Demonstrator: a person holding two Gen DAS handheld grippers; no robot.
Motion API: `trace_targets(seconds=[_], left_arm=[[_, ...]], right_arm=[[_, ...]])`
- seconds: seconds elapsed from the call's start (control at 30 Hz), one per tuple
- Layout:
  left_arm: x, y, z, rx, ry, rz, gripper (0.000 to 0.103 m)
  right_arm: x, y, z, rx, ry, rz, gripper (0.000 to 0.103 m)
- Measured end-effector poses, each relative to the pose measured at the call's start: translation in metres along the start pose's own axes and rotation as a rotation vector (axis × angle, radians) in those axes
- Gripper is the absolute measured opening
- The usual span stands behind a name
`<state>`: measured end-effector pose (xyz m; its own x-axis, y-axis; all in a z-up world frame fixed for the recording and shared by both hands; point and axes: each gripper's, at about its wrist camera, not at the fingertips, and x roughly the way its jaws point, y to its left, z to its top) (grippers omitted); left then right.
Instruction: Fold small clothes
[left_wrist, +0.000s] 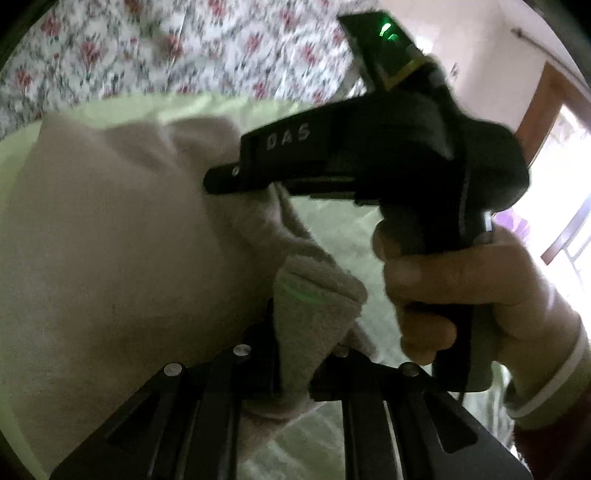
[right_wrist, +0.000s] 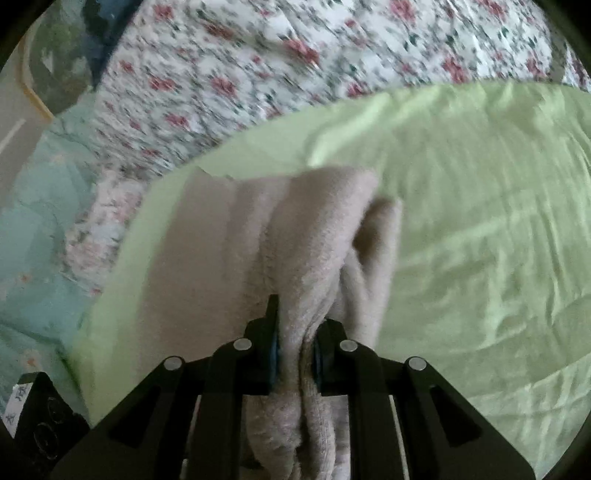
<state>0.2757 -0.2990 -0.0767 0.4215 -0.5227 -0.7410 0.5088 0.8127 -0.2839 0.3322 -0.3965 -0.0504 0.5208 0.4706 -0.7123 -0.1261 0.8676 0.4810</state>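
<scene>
The left gripper (left_wrist: 293, 354) is clamped on a bunched bit of the cloth (left_wrist: 110, 229), w/ the jaws nearly together & fabric squeezed between them. The cloth is a beige fuzzy thing, prob. a small top or towel, lifted up a bit over the green sheet (left_wrist: 332, 229), which lies on the bed. To the right of it the right gripper (right_wrist: 295, 350) is also clamped on the cloth (right_wrist: 280, 229), its jaws pinching a thick fold. A hand (left_wrist: 461, 291) holds that tool's grip. The cloth looks soft, light & floppy, so it will sag & bunch, not stay flat. It is not slippery, I think; the fuzzy pile should hold in the pads. Best to grab at edges or corners, not a fat wad. Hard to tell: what kind of garment it is, where its corners are, & how much hangs under the grippers. Both views are blurry. The flower blanket (right_wrist: 295, 66) sits behind the sheet, cut off at the top.
</scene>
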Motion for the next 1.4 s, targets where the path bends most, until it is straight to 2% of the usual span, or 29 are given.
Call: trace_targets(seconds=[0.1, 0.17, 0.23, 0.33, 0.4, 0.43, 0.5, 0.63, 0.7, 0.87, 1.07, 1.13, 1.17, 1.2, 1.23, 1.3, 1.4], left_arm=[[0.001, 0.006, -0.003, -0.016, 0.006, -0.013, 0.015], [-0.004, 0.009, 0.0, -0.032, 0.021, -0.035, 0.023], [-0.013, 0.01, -0.003, -0.052, 0.032, -0.054, 0.045], [-0.039, 0.016, -0.01, -0.075, 0.008, -0.063, 0.066], [-0.064, 0.025, -0.016, -0.089, -0.019, -0.059, 0.076], [-0.072, 0.029, -0.017, -0.098, -0.03, -0.054, 0.083], [-0.096, 0.047, -0.021, -0.133, -0.063, -0.024, 0.086], [-0.114, 0.093, -0.015, -0.218, -0.087, 0.016, 0.088], [-0.11, 0.115, -0.008, -0.262, -0.085, 0.024, 0.088], [-0.079, 0.163, 0.013, -0.388, -0.023, -0.045, 0.088], [-0.039, 0.182, 0.015, -0.44, 0.042, -0.094, 0.089], [-0.037, 0.18, 0.011, -0.429, 0.041, -0.105, 0.083], [-0.035, 0.178, 0.011, -0.414, 0.034, -0.109, 0.077], [-0.034, 0.176, 0.01, -0.4, 0.032, -0.125, 0.067], [-0.032, 0.175, 0.011, -0.396, 0.033, -0.124, 0.065], [-0.036, 0.171, 0.011, -0.374, 0.014, -0.114, 0.058], [-0.05, 0.167, 0.01, -0.354, -0.009, -0.112, 0.052]], right_arm=[[0.007, -0.009, -0.005, 0.018, -0.017, -0.002, 0.018], [0.004, -0.012, -0.007, 0.019, -0.033, -0.008, 0.022], [-0.001, -0.01, -0.008, 0.013, -0.052, -0.027, 0.025], [-0.013, -0.008, -0.012, 0.02, -0.079, -0.06, 0.034], [-0.022, -0.009, -0.017, 0.039, -0.099, -0.067, 0.052], [-0.027, -0.011, -0.021, 0.052, -0.106, -0.065, 0.056], [-0.033, -0.015, -0.028, 0.071, -0.11, -0.054, 0.061], [-0.036, -0.022, -0.04, 0.113, -0.066, 0.003, 0.066], [-0.035, -0.022, -0.043, 0.115, -0.057, 0.014, 0.067], [-0.02, -0.027, -0.04, 0.151, -0.032, 0.064, 0.067], [0.005, -0.033, -0.032, 0.184, 0.014, 0.106, 0.067], [0.01, -0.033, -0.03, 0.187, 0.023, 0.112, 0.067], [0.013, -0.031, -0.03, 0.181, 0.028, 0.117, 0.064], [0.015, -0.03, -0.03, 0.175, 0.036, 0.124, 0.052], [0.019, -0.027, -0.031, 0.177, 0.049, 0.14, 0.047], [0.019, -0.022, -0.032, 0.169, 0.046, 0.114, 0.036], [0.009, -0.012, -0.034, 0.163, 0.022, 0.107, 0.031]])
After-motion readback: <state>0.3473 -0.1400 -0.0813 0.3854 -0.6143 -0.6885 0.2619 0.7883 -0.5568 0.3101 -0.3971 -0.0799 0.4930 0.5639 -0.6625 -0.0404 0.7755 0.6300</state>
